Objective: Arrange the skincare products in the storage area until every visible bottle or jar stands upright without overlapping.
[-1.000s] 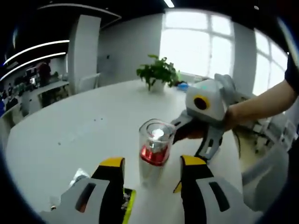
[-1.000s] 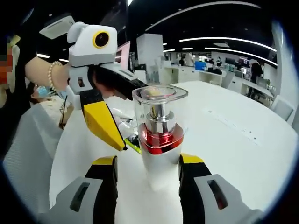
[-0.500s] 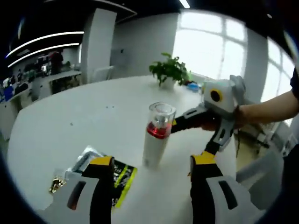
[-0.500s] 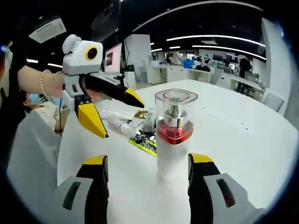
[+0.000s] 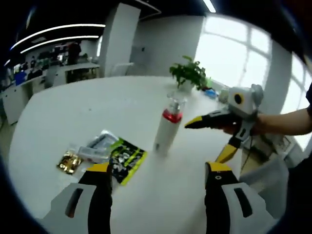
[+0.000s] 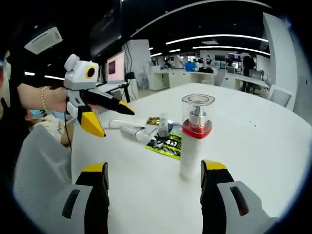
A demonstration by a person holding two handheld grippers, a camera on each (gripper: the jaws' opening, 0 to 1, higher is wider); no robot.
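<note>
A white pump bottle (image 5: 167, 126) (image 6: 194, 139) with a red collar and a clear cap stands upright on the round white table (image 5: 73, 112) (image 6: 253, 141). Beside it lie a green-and-black sachet (image 5: 124, 159) (image 6: 168, 145), a clear tube (image 5: 92, 146) (image 6: 132, 131) on its side and a small gold packet (image 5: 69, 162) (image 6: 155, 120). My left gripper (image 5: 157, 170) (image 6: 107, 116) is open, well back from the bottle. Across the bottle from it, my right gripper (image 6: 153, 171) (image 5: 207, 134) is open too, holding nothing.
A potted green plant (image 5: 189, 77) stands at the table's far edge by the window. A grey chair back (image 6: 41, 170) sits close to the table's near side. A person's hand (image 6: 48, 100) and arm (image 5: 287, 122) hold the grippers.
Both grippers have pulled back from the upright pump bottle, which now stands free and looks smaller. The sachet, tube and gold packet have come into the left gripper view.
</note>
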